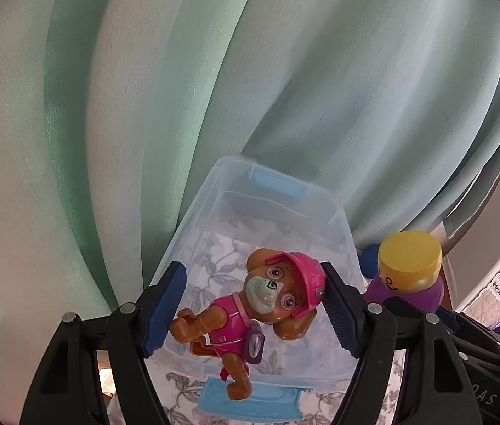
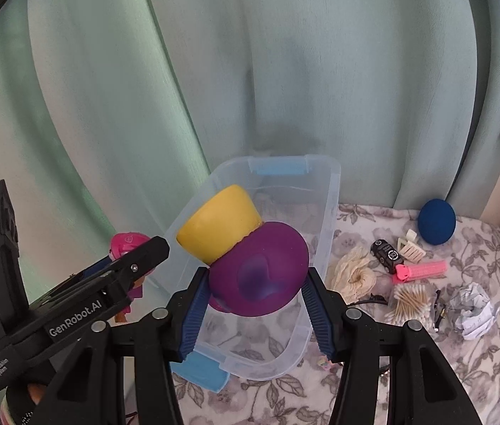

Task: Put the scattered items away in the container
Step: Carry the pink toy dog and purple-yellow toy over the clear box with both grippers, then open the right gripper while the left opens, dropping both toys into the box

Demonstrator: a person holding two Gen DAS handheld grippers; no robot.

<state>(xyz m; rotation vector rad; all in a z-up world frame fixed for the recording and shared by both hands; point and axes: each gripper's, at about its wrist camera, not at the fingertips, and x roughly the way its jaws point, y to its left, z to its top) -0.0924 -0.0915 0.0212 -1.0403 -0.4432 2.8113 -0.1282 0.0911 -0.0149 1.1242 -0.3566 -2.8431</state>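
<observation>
Left gripper [image 1: 253, 313]: clamped across the pup figure [image 1: 250, 308], one blue pad at its paw, the other against its pink helmet.
Right gripper [image 2: 255, 304]: closed on the purple body of a yellow-capped figure [image 2: 246, 258], which tilts left.
Container [image 2: 331, 212]: clear plastic bin with blue latches, seemingly empty, standing on the floral cloth [image 2: 374, 361] directly beneath both toys.
Step in hand: probably lowering both toys inside the walls, then letting go.
Doing it well: keep the grippers apart; release low so nothing bounces out.
Remaining: blue ball [image 2: 437, 223], cotton swabs [image 2: 409, 302], crumpled paper [image 2: 473, 310] lie right of the bin.
</observation>
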